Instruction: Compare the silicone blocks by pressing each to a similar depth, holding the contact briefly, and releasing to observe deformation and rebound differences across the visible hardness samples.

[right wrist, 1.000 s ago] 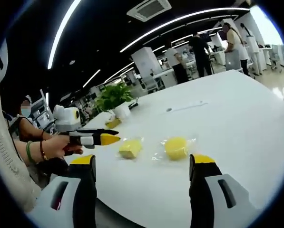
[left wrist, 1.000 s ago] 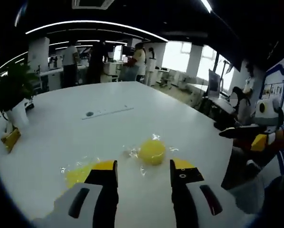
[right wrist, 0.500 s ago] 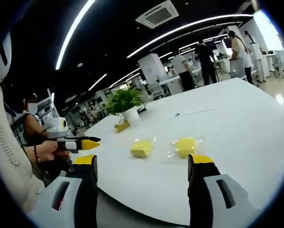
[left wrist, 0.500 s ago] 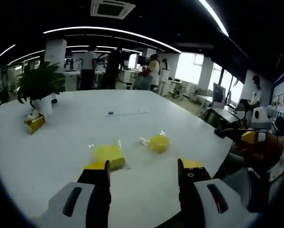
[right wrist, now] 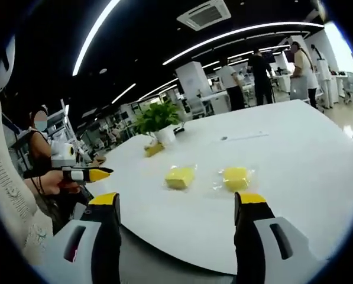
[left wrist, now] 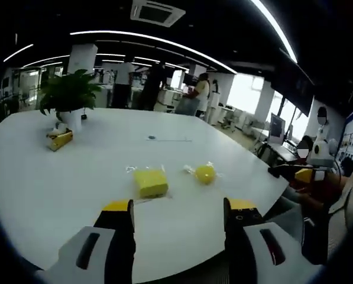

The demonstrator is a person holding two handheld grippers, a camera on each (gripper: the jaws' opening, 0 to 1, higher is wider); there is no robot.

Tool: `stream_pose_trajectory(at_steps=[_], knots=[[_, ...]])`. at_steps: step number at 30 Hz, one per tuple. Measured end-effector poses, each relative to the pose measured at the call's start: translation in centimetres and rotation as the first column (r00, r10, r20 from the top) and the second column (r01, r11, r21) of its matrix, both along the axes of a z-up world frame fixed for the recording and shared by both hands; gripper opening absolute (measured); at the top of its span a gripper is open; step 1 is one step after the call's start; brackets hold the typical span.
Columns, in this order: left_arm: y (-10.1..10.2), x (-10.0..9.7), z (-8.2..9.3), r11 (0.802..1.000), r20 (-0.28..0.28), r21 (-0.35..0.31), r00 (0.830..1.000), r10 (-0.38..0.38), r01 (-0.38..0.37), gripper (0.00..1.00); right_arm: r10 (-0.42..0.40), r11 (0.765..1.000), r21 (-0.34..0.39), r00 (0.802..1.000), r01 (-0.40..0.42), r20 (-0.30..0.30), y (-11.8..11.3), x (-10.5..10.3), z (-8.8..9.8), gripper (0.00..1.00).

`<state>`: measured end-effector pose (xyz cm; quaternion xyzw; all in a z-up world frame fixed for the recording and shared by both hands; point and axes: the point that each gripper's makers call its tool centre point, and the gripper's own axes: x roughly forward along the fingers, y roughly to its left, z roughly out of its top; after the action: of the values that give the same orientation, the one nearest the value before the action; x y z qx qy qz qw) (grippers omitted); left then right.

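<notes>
We see a large white table (left wrist: 58,177) with a smooth, rounded edge, spanning most of both views. In the left gripper view, the left gripper (left wrist: 177,216) is held low over the near table edge, its two yellow-tipped jaws spread wide apart with nothing between them. In the right gripper view, the right gripper (right wrist: 179,207) takes the same pose at the near edge, jaws likewise parted and empty. Each tool also appears at the side of the other's view, held in a hand (right wrist: 61,180) off the table; there its yellow-tipped jaws look drawn together, though at that size we cannot be sure.

Two yellow silicone samples lie near each other, but apart, on the table ahead of both grippers, well clear of the jaws. Each sits inside a clear, crinkled plastic wrapper. The square block (left wrist: 151,181) is flat-topped with distinct corners; the round block (left wrist: 204,173) appears as a puck in the left gripper view.

Farther back, a potted plant (left wrist: 70,97) stands in a white pot, with a small yellow box (left wrist: 59,139) just beside it.
</notes>
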<state>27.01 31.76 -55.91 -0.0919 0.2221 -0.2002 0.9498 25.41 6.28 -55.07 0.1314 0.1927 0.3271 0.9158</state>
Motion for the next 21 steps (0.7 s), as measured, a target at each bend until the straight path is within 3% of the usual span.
stream_pose_trajectory(at_steps=[10, 21], knots=[[1.0, 0.6, 0.8, 1.000, 0.029, 0.012, 1.000, 0.006, -0.006, 0.63, 0.002, 1.000, -0.006, 1.000, -0.002, -0.004, 0.3, 0.7, -0.2, 0.73], [1.6, 1.2, 0.7, 0.999, 0.018, 0.042, 1.000, 0.008, -0.009, 0.62, 0.034, 0.998, -0.046, 0.999, -0.034, -0.003, 0.2, 1.3, -0.1, 0.72]])
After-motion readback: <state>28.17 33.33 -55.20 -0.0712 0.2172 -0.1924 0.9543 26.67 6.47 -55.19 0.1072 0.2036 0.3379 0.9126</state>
